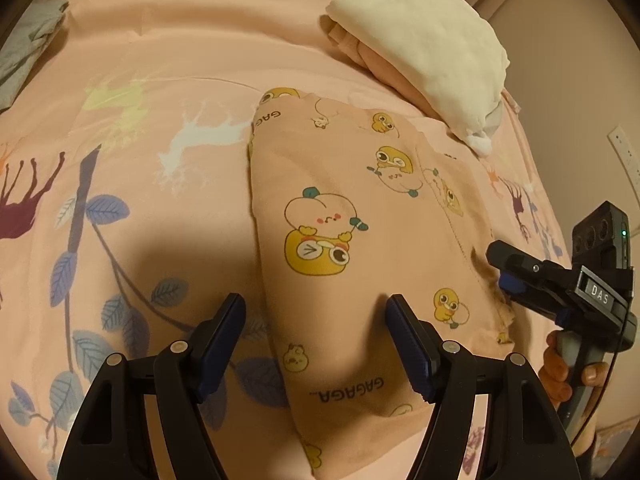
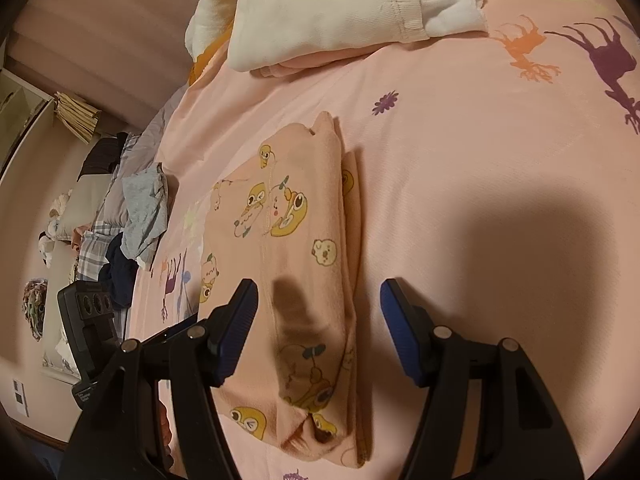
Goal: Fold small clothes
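Note:
A small pink garment with yellow cartoon ducks (image 1: 352, 232) lies folded into a long strip on the pink bedsheet (image 1: 168, 80); it also shows in the right wrist view (image 2: 296, 248). My left gripper (image 1: 316, 320) is open and empty, its fingers straddling the garment's near left edge just above it. My right gripper (image 2: 318, 304) is open and empty, hovering over the garment's folded end. In the left wrist view the right gripper (image 1: 500, 272) sits at the garment's right edge.
A folded stack of cream and pink clothes (image 1: 424, 40) lies at the far side of the bed (image 2: 328, 8). Crumpled grey and dark clothes (image 2: 140, 212) pile at the bed's edge. A wall with a socket (image 1: 624, 152) is at the right.

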`<state>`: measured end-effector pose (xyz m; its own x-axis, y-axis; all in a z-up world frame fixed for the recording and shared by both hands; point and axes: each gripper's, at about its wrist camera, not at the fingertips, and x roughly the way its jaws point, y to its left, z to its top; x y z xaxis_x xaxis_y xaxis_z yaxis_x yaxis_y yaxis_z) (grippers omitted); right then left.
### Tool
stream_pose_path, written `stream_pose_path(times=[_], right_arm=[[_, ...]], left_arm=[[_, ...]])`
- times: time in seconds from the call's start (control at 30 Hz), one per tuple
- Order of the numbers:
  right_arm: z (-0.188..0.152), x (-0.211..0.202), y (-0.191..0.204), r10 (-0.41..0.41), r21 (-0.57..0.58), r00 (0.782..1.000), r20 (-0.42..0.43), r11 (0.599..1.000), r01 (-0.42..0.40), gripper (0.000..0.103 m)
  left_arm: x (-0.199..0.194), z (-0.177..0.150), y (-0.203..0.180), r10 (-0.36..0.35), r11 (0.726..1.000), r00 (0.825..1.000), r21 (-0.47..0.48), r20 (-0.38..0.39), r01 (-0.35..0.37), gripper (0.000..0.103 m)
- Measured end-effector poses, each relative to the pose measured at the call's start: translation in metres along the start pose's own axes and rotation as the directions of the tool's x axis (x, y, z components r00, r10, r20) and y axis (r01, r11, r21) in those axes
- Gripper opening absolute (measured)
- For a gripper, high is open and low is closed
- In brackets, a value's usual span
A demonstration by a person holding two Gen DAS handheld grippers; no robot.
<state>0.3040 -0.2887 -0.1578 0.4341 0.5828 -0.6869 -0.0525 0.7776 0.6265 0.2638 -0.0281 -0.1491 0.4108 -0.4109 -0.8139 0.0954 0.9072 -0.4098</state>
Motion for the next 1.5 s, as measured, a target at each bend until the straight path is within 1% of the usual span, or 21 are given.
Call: stream_pose_path(times=[0.4, 0.57, 0.7, 0.83, 0.97, 1.07, 1.23, 1.33, 1.4, 1.5], right_arm=[[0.009, 0.011, -0.003, 0.055, 0.033, 0.998, 0.007, 0.998, -0.055, 0.064], [0.012, 0.02, -0.001, 0.08, 0.035, 0.997, 0.001, 0.996, -0.08, 0.058], [0.013, 0.026, 0.006, 0.071, 0.011, 0.997, -0.003, 0.997, -0.071, 0.057], [0.013, 0.03, 0.008, 0.048, -0.003, 0.999, 0.0, 0.999, -0.048, 0.048], [0.012, 0.032, 0.01, 0.033, -0.007, 0.999, 0.01, 0.999, -0.033, 0.043], [0.011, 0.032, 0.013, 0.005, -0.032, 1.0, 0.017, 0.999, -0.005, 0.04], [0.007, 0.033, 0.02, -0.034, -0.061, 0.999, 0.039, 0.997, 0.036, 0.032], [0.005, 0.032, 0.027, -0.055, -0.077, 0.997, 0.054, 0.995, 0.059, 0.028], [0.002, 0.03, 0.032, -0.062, -0.085, 0.996, 0.064, 0.994, 0.068, 0.026], [0.0, 0.026, 0.043, -0.081, -0.12, 0.993, 0.087, 0.989, 0.091, 0.024]], left_arm=[[0.01, 0.01, -0.005, -0.021, 1.0, 1.0, 0.001, 0.002, 0.021, 0.071], [0.014, 0.013, -0.007, -0.021, 1.0, 1.0, -0.005, 0.003, 0.021, 0.071], [0.017, 0.016, -0.009, -0.023, 1.0, 1.0, -0.003, 0.004, 0.023, 0.071], [0.02, 0.017, -0.01, -0.026, 1.0, 1.0, -0.001, 0.009, 0.026, 0.071], [0.021, 0.019, -0.012, -0.022, 1.0, 1.0, 0.005, 0.012, 0.022, 0.071], [0.021, 0.018, -0.014, -0.012, 1.0, 1.0, 0.013, 0.017, 0.012, 0.071], [0.018, 0.018, -0.016, 0.004, 1.0, 1.0, 0.013, 0.019, -0.004, 0.058], [0.017, 0.018, -0.018, 0.016, 1.0, 1.0, 0.011, 0.023, -0.016, 0.048], [0.015, 0.018, -0.021, 0.026, 0.999, 0.999, 0.018, 0.03, -0.026, 0.037], [0.012, 0.018, -0.025, 0.034, 0.999, 0.998, 0.036, 0.043, -0.036, 0.028]])
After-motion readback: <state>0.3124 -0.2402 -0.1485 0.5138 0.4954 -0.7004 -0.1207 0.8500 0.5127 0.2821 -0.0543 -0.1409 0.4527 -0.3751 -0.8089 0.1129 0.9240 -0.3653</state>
